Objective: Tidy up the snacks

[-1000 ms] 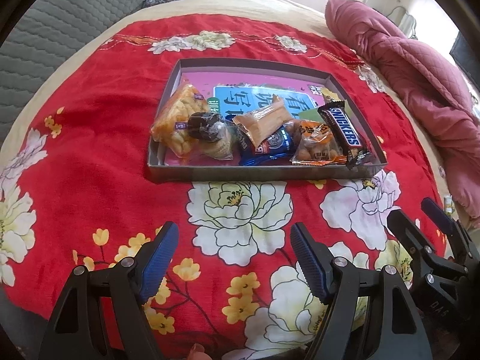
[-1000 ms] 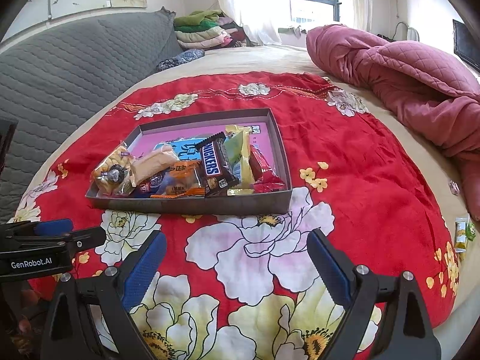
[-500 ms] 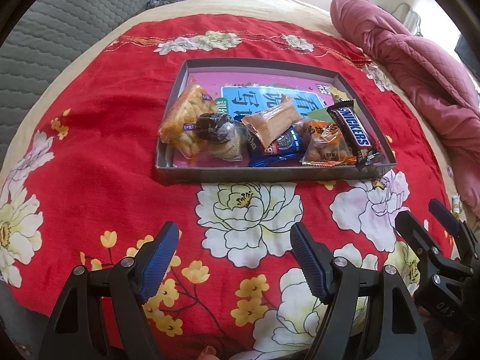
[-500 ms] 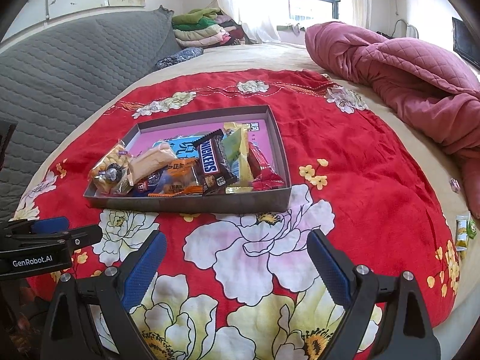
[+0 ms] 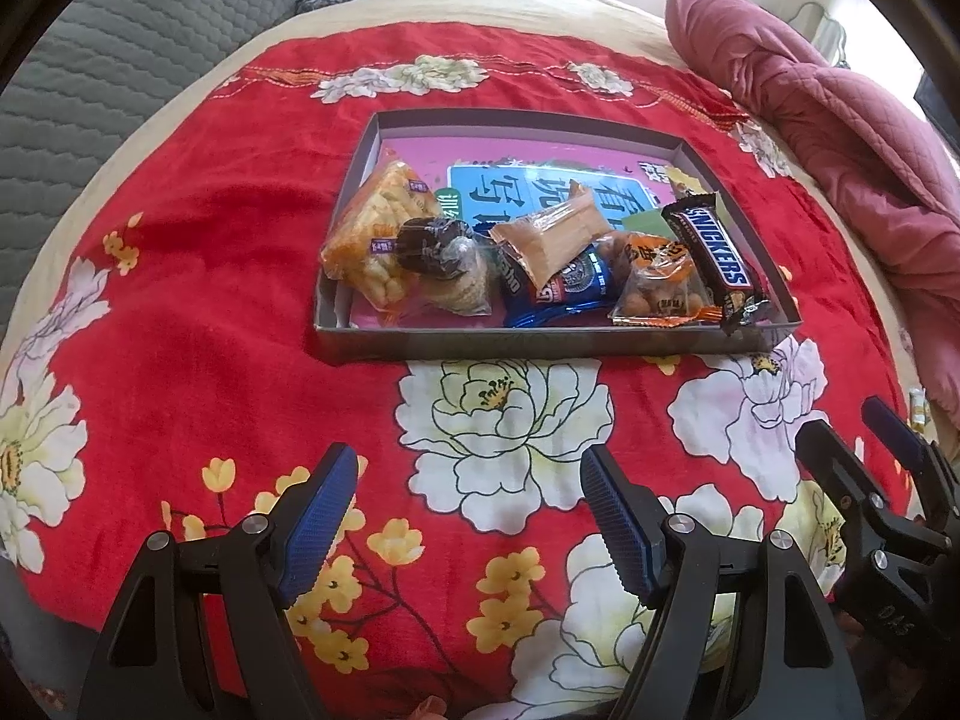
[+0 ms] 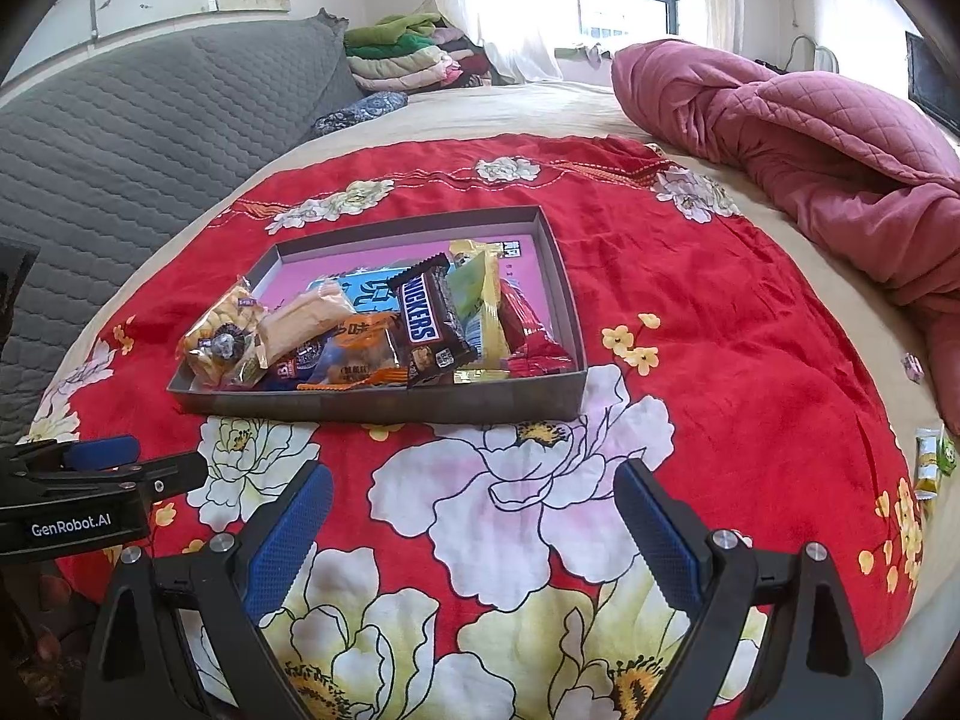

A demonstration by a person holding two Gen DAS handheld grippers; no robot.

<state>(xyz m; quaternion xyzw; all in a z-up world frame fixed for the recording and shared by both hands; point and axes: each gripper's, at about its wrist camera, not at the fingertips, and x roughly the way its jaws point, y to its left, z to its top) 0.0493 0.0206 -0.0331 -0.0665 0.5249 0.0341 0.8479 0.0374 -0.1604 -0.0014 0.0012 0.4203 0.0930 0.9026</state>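
Snack tray (image 5: 540, 342) sits untouched on the floral blanket (image 5: 210, 312)
Left gripper (image 5: 468, 480) and right gripper (image 6: 474, 498) remain spread, empty, unmoved since earlier.

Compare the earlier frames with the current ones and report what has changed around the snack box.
Nothing was taken hold of or let go. The left wrist view tilted slightly, so the snack box sits a little lower in the picture. Both the left gripper and the right gripper stay open and empty above the red blanket, and the Snickers bar and other snacks lie as before.
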